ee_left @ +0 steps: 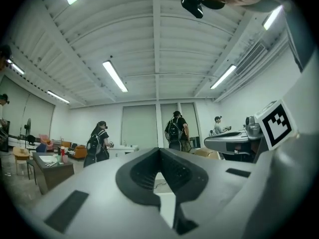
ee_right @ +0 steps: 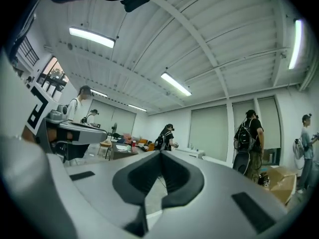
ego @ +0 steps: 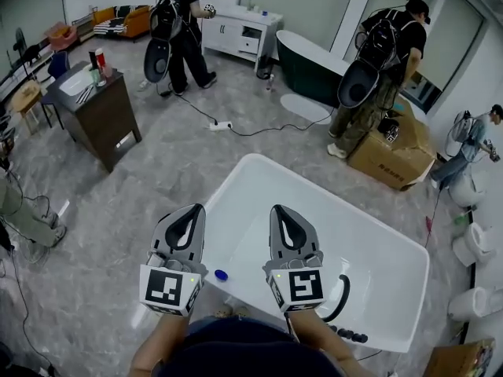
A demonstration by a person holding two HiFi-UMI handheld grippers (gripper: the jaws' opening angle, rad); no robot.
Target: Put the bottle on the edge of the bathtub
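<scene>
The white bathtub (ego: 250,166) fills the lower middle of the head view. A small blue round thing (ego: 221,274) lies by the tub's near left rim between my two grippers; I cannot tell whether it is the bottle's cap. My left gripper (ego: 194,209) is held over the tub's left rim, pointing away from me. Its jaws meet at the tip with nothing between them (ee_left: 159,151). My right gripper (ego: 280,209) hangs over the tub's inside, also shut and empty (ee_right: 160,153). Both gripper views look level across the room, and neither shows a bottle.
A black faucet (ego: 343,295) with knobs sits on the tub's near rim. A dark cabinet (ego: 100,115) stands at the left. A dark green tub (ego: 308,67), a cardboard box (ego: 391,160) and two standing people are beyond. A power strip with its cable (ego: 220,126) lies on the floor.
</scene>
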